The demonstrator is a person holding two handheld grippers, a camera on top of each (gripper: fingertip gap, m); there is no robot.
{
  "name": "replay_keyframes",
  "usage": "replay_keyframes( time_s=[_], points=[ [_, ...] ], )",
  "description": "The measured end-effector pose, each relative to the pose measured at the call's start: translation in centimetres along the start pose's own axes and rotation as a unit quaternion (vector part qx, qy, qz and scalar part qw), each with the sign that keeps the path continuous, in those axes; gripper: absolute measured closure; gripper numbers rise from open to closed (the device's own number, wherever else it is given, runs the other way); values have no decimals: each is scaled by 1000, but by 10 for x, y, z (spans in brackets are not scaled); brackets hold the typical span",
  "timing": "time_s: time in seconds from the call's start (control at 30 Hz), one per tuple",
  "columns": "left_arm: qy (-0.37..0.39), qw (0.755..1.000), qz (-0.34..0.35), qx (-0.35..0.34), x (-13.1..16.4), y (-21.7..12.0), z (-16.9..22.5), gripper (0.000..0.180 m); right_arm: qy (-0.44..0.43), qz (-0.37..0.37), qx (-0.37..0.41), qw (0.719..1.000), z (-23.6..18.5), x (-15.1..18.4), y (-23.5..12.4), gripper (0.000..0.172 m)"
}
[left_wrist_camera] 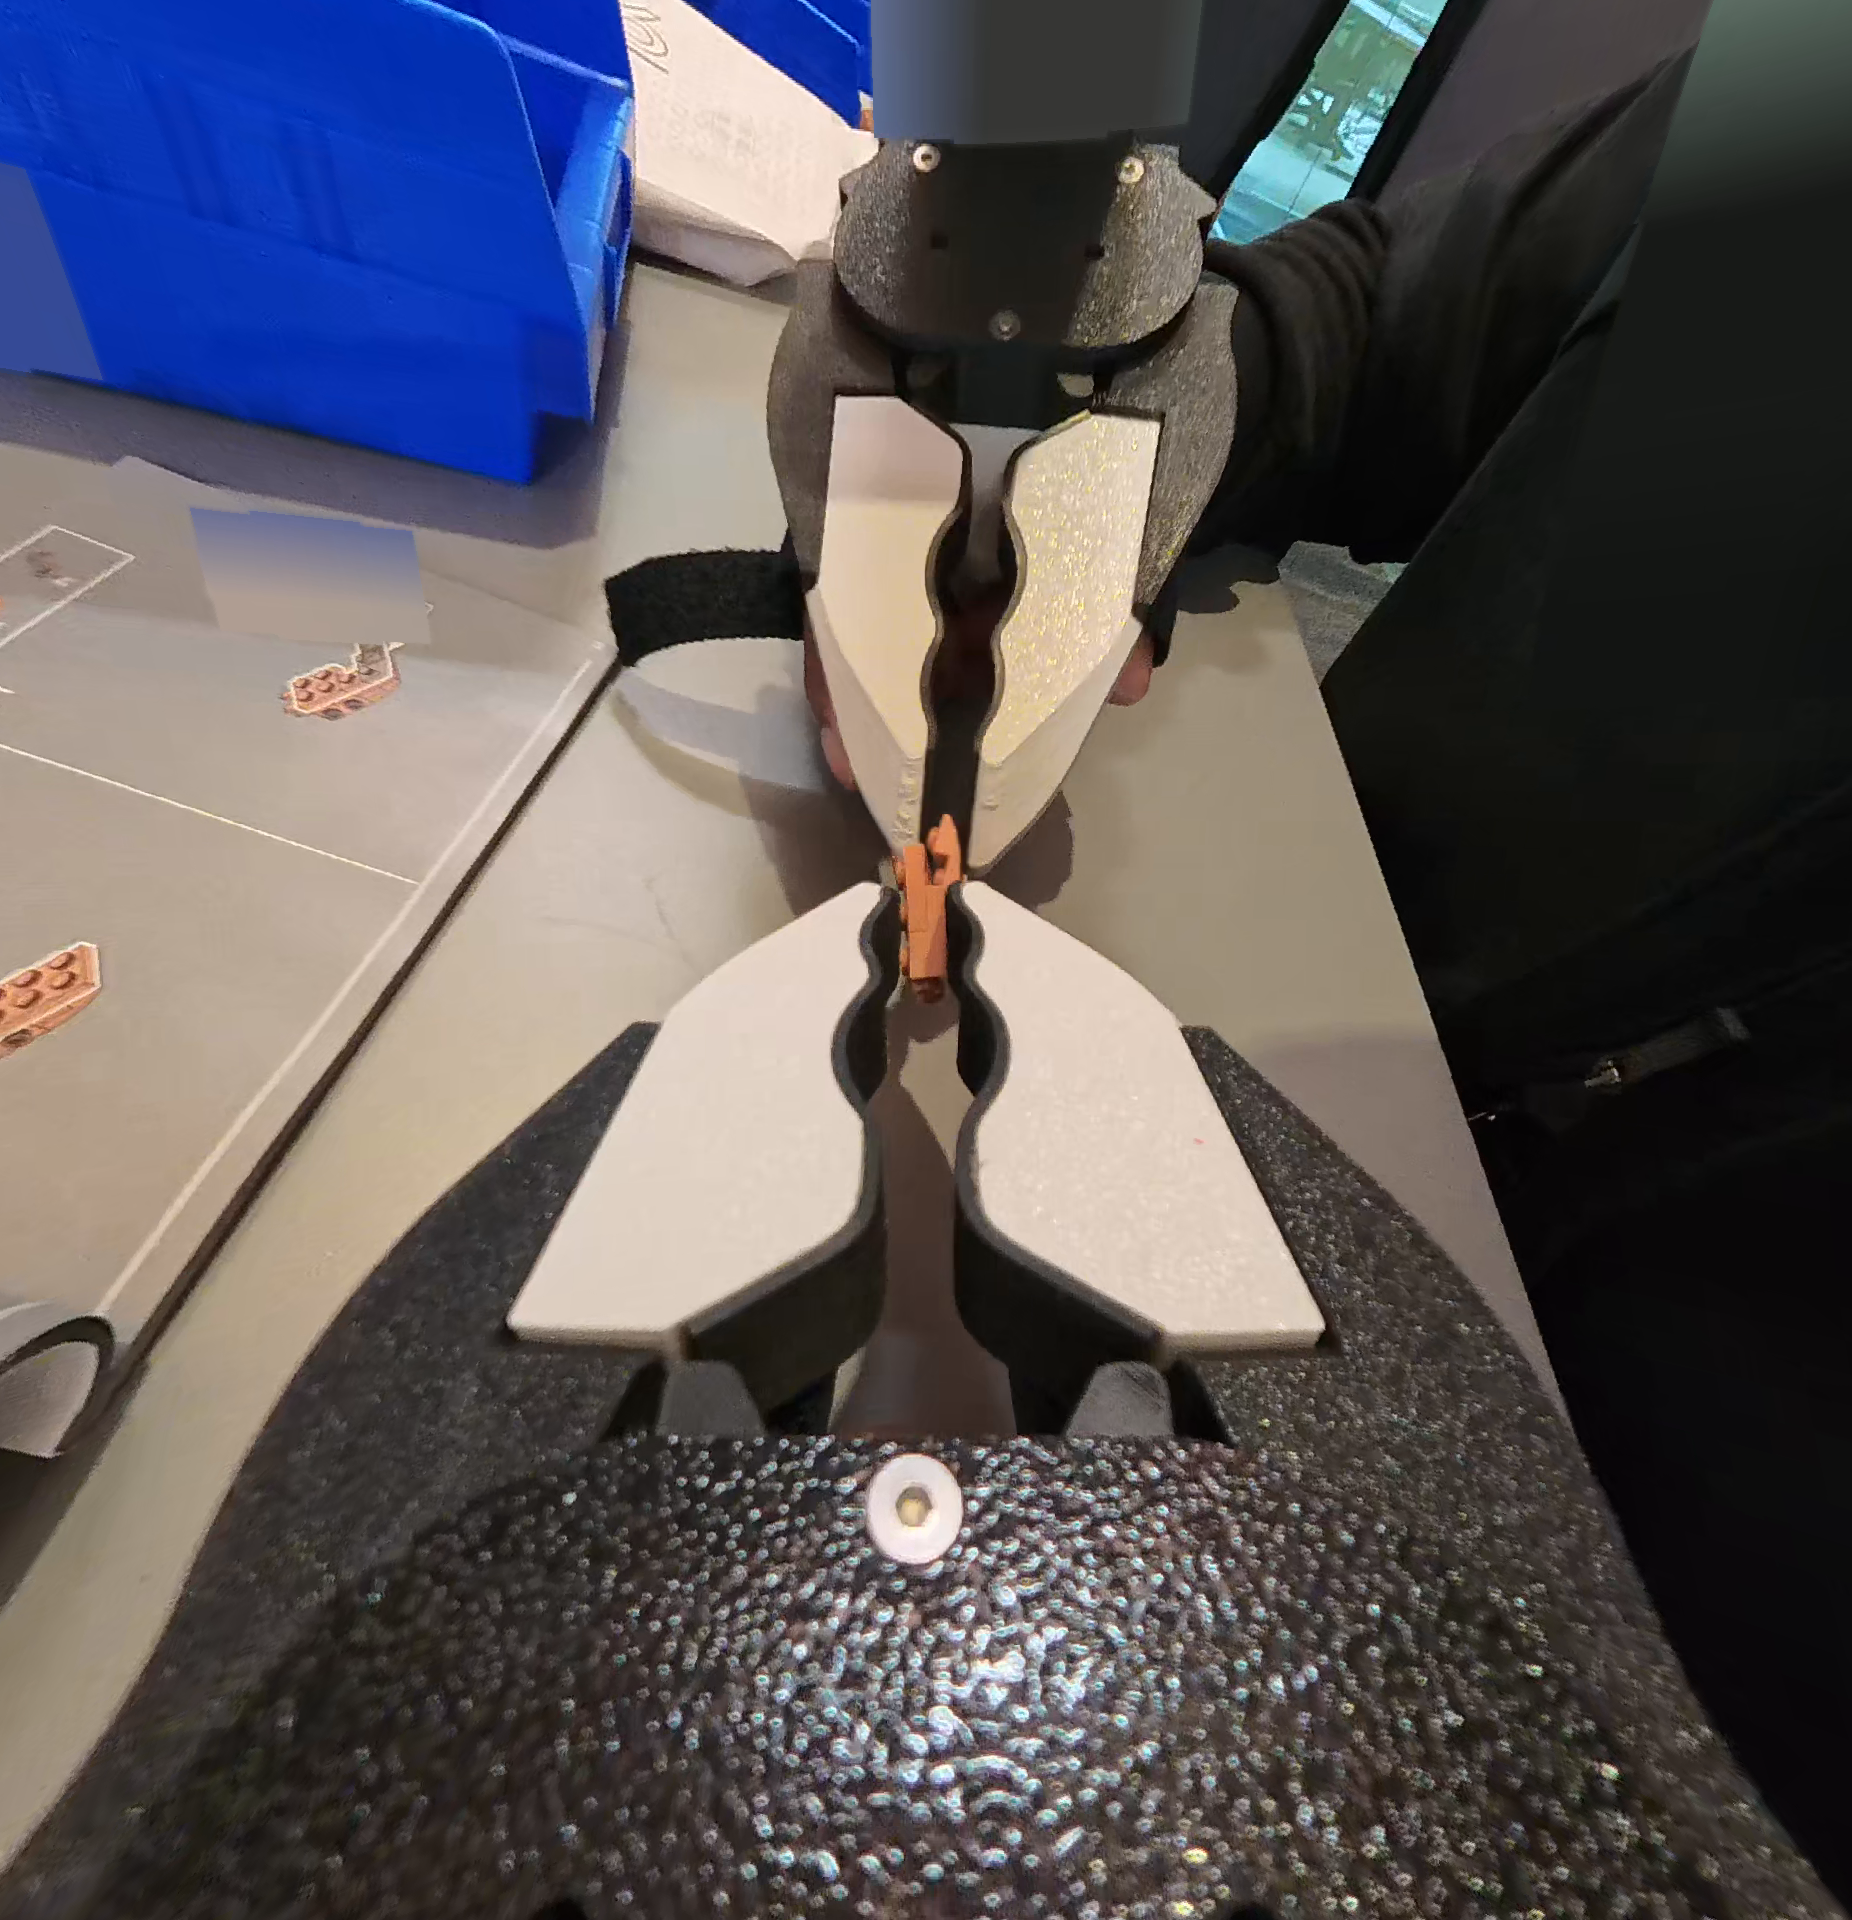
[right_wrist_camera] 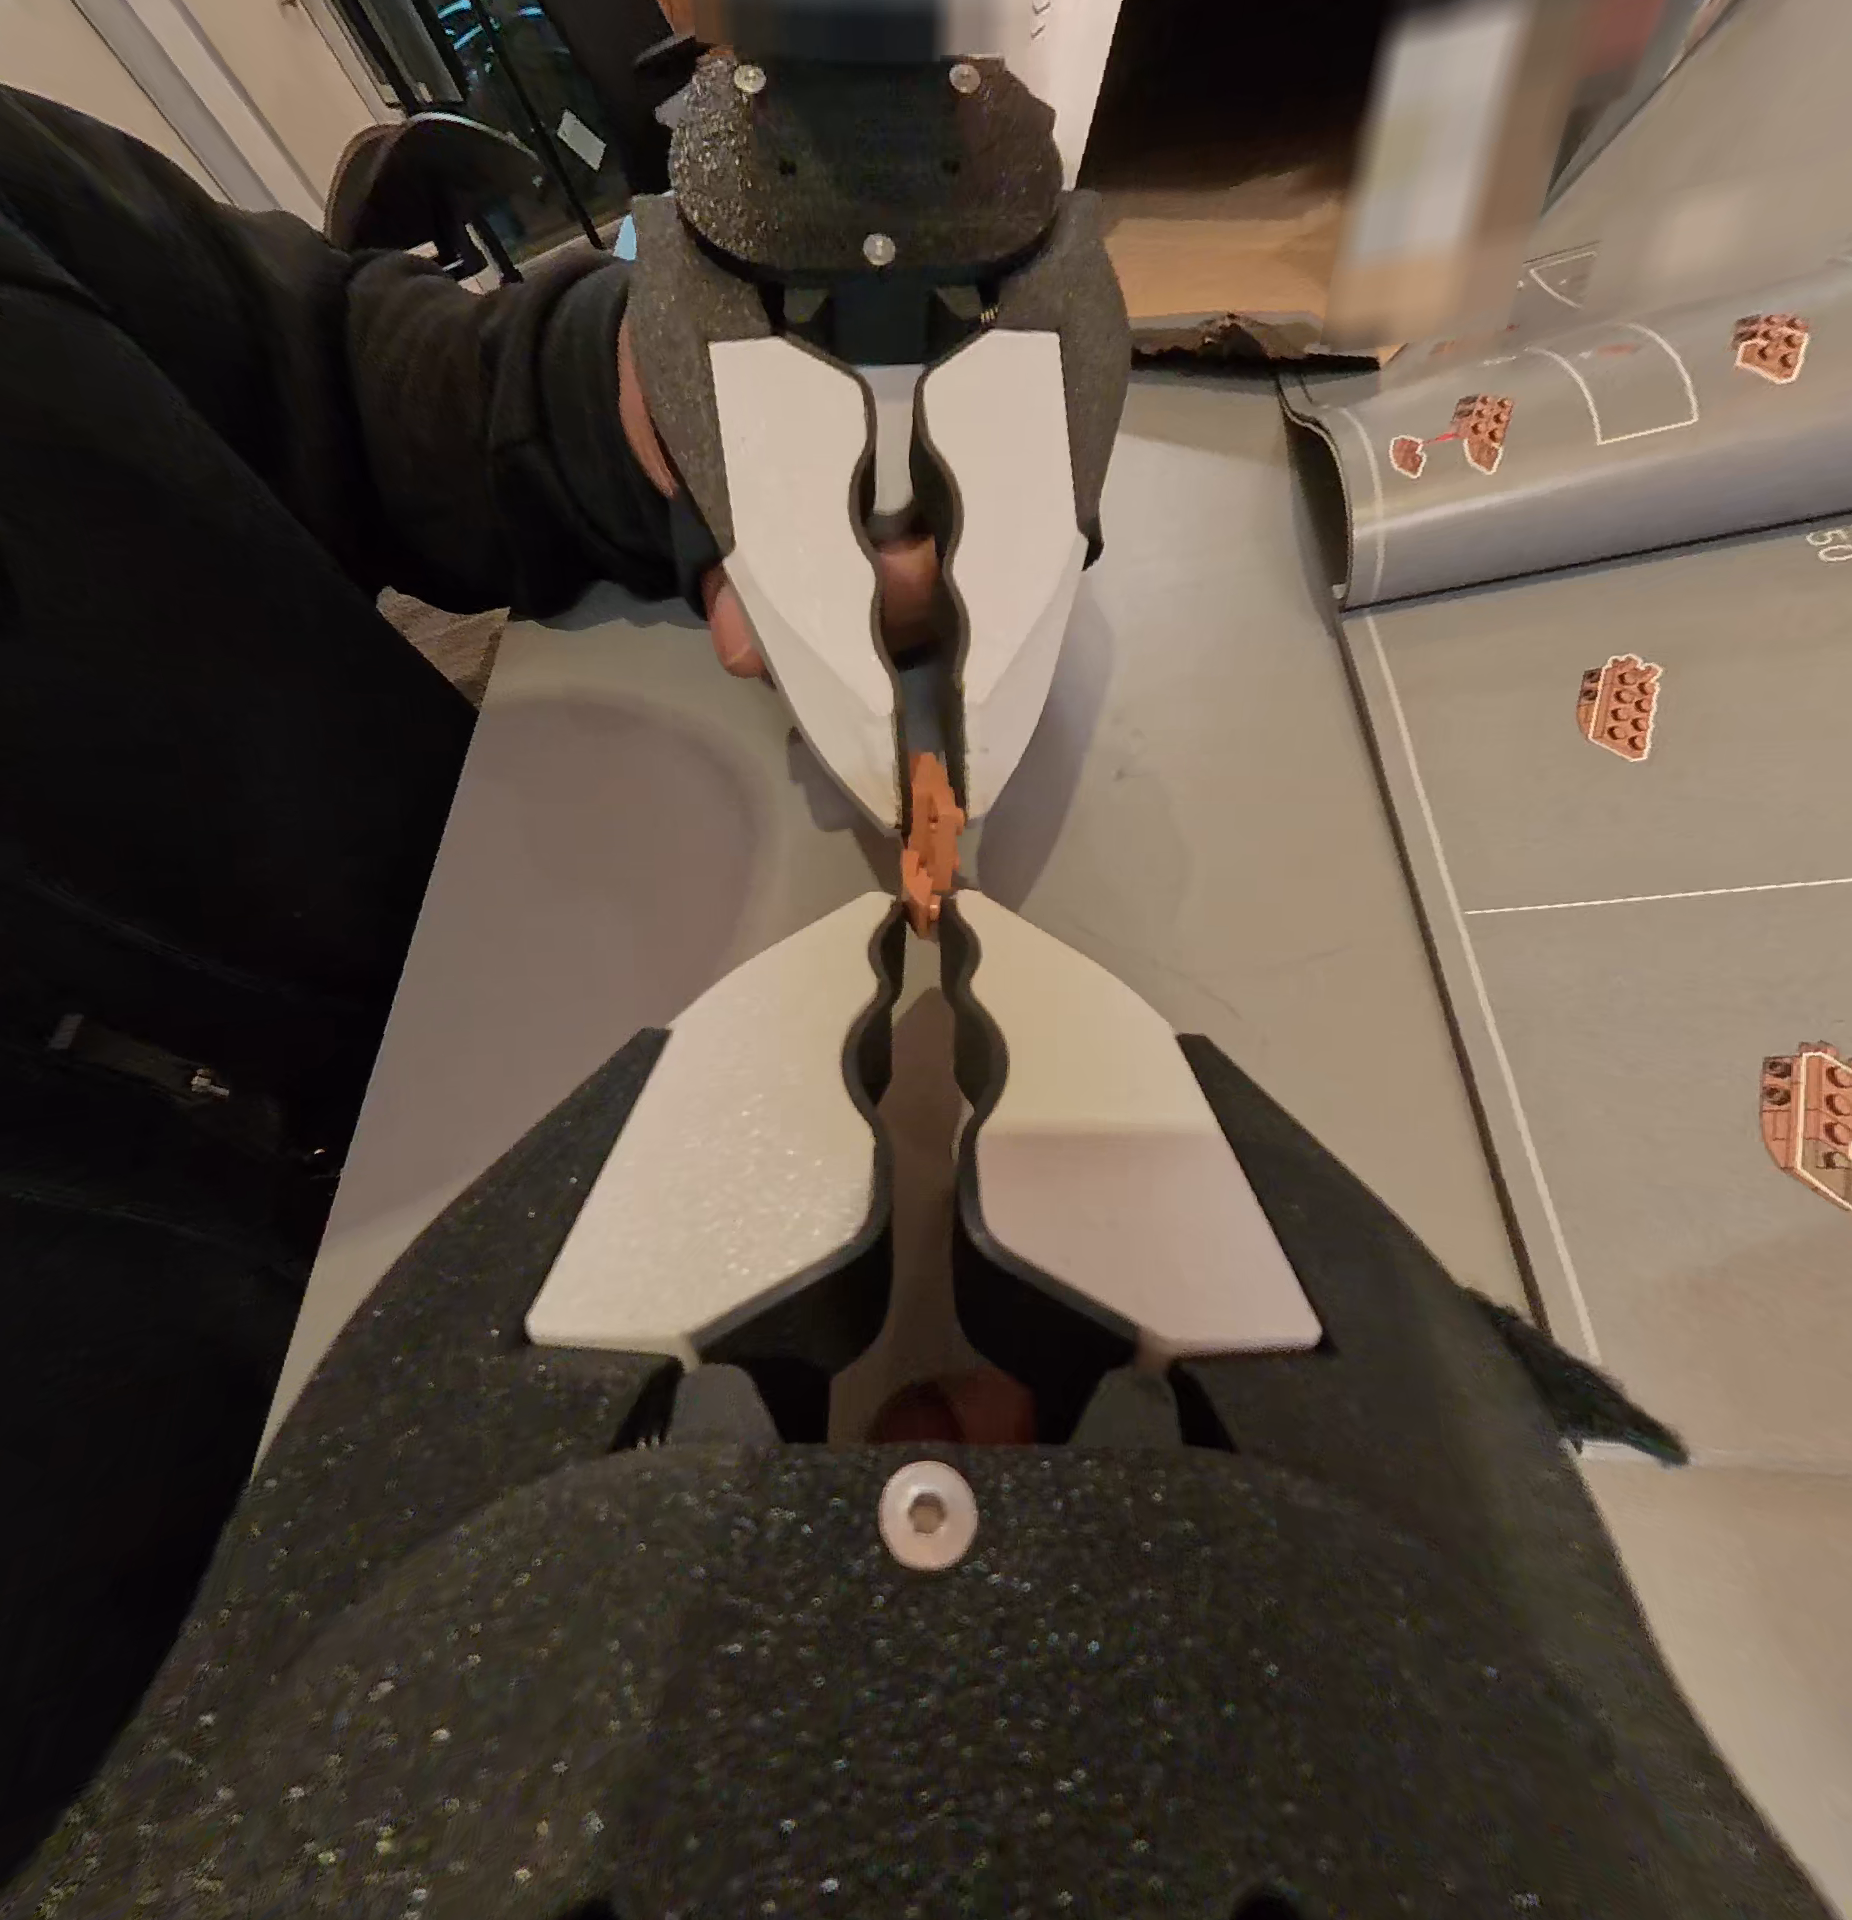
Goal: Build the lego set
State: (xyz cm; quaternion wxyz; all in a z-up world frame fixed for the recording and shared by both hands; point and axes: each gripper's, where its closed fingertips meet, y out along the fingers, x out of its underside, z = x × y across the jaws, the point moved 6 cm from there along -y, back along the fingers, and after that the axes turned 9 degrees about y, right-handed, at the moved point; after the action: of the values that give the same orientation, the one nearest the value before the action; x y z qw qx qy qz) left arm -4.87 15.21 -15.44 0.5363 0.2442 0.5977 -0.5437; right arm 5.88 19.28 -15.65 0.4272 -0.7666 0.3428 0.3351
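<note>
On the left we see blue bins (left_wrist_camera: 298, 239) and a grey mat (left_wrist_camera: 226, 831). Over the grey table (left_wrist_camera: 1161, 831), our left gripper (left_wrist_camera: 924, 914) and right gripper (right_wrist_camera: 924, 925) meet tip to tip, both clamped on one small orange brick piece (left_wrist_camera: 927, 914).

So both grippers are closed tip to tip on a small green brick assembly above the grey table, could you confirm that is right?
Not quite: the brick assembly is orange-brown, not green, as the left wrist view shows. The rest stands: the left gripper and right gripper are closed on it tip to tip above the grey table.
</note>
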Motion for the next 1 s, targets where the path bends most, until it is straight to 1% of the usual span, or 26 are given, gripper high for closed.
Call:
replay_keyframes(
  time_s=[0.6, 1.0],
  points=[
    [7, 1000, -1, -18, -1, 1, 0, 173, -29, 8, 54, 998, 0, -2, 4, 163],
    [19, 999, 1, -42, -2, 0, -2, 173, 3, 21, 80, 997, 1, -4, 6, 163]
  ],
)
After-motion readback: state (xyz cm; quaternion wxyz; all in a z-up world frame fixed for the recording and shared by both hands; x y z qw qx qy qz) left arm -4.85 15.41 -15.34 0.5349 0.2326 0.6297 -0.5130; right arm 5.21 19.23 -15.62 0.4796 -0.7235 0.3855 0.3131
